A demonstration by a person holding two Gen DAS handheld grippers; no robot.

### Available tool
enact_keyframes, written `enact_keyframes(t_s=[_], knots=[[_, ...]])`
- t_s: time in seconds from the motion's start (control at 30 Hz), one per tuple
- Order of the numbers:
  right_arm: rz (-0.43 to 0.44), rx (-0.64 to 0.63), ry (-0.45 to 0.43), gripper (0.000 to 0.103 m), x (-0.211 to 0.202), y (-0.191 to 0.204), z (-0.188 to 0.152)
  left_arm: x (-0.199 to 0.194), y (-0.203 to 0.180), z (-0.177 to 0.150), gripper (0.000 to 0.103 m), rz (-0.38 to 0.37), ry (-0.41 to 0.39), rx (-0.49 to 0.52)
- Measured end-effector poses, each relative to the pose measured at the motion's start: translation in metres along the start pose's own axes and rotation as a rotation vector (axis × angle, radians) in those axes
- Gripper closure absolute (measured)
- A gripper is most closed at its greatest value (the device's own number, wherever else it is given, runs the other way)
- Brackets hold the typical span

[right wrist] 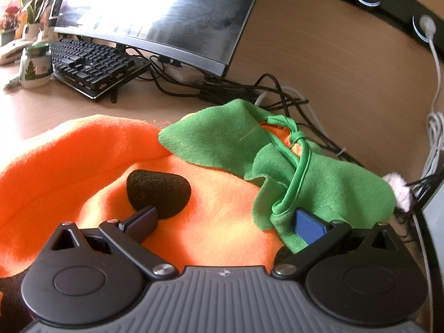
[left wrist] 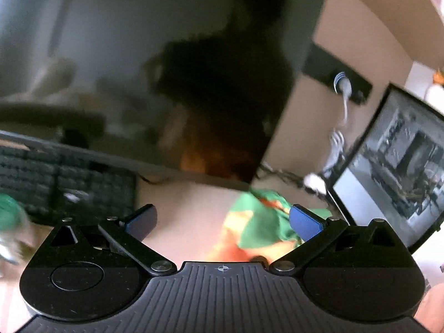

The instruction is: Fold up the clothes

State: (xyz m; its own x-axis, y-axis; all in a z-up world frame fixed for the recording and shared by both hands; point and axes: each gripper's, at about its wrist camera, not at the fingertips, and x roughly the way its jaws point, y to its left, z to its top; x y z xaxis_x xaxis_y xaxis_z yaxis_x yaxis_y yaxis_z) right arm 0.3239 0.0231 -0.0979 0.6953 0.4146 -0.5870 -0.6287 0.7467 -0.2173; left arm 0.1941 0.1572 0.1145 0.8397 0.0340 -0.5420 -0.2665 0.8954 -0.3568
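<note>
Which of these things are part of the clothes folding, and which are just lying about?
For the folding:
orange fleece garment
its green felt collar
green tie cord

Lying about:
black keyboard
curved dark monitor
tangled black cables
small white bottle

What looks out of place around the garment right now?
The orange garment lies crumpled, its green collar flopped over a tangle of black cables behind it. It sits crowded against the monitor and keyboard.

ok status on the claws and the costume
Both claws open, left claw, right claw over orange costume. Costume unfolded on desk. Cables close behind green collar.
</note>
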Motion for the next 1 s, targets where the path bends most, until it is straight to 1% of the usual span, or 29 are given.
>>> enact_keyframes(t_s=[0.03, 0.13, 0.2, 0.27, 0.4, 0.47, 0.5, 0.6, 0.63, 0.7, 0.77, 0.83, 0.9, 0.93, 1.0], knots=[[0.019, 0.021, 0.012, 0.0, 0.001, -0.004, 0.001, 0.008, -0.004, -0.004, 0.0, -0.01, 0.02, -0.027], [0.084, 0.12, 0.086, 0.0, 0.004, -0.021, 0.004, 0.036, -0.009, -0.011, 0.0, -0.043, 0.091, -0.117], [0.088, 0.081, 0.125, 0.0, 0.007, -0.02, 0.009, 0.052, -0.017, -0.012, 0.0, -0.052, 0.122, -0.111], [0.083, 0.07, 0.152, 0.0, 0.009, -0.018, 0.013, 0.063, -0.026, -0.021, 0.0, -0.049, 0.141, -0.087], [0.088, 0.087, 0.195, 0.0, 0.014, -0.017, 0.019, 0.078, -0.023, -0.028, 0.0, -0.031, 0.176, -0.078], [0.108, 0.079, 0.223, 0.0, 0.014, -0.02, 0.024, 0.081, -0.019, -0.031, 0.0, -0.014, 0.196, -0.088], [0.118, 0.077, 0.226, 0.0, 0.01, -0.023, 0.027, 0.08, -0.018, -0.03, 0.0, -0.003, 0.194, -0.075], [0.108, 0.116, 0.115, 0.0, -0.029, -0.04, 0.043, 0.071, -0.017, -0.026, 0.0, 0.039, 0.172, -0.019], [0.072, 0.131, 0.054, 0.0, -0.048, -0.049, 0.049, 0.068, -0.016, -0.024, 0.0, 0.056, 0.162, -0.002], [-0.003, 0.16, -0.04, 0.0, -0.075, -0.066, 0.056, 0.065, -0.015, -0.02, 0.0, 0.065, 0.15, 0.006], [-0.08, 0.211, -0.088, 0.0, -0.088, -0.086, 0.061, 0.071, -0.018, -0.025, 0.0, 0.041, 0.167, -0.018], [-0.121, 0.268, -0.07, 0.001, -0.083, -0.105, 0.061, 0.079, -0.024, -0.032, 0.0, 0.019, 0.194, -0.039], [-0.126, 0.323, -0.021, 0.01, -0.065, -0.118, 0.06, 0.089, -0.033, -0.042, 0.002, 0.007, 0.23, -0.049], [-0.109, 0.348, 0.002, 0.01, -0.055, -0.123, 0.058, 0.095, -0.037, -0.046, 0.005, 0.006, 0.254, -0.061], [-0.048, 0.399, 0.045, 0.01, -0.033, -0.127, 0.057, 0.101, -0.041, -0.051, 0.022, 0.018, 0.286, -0.081]])
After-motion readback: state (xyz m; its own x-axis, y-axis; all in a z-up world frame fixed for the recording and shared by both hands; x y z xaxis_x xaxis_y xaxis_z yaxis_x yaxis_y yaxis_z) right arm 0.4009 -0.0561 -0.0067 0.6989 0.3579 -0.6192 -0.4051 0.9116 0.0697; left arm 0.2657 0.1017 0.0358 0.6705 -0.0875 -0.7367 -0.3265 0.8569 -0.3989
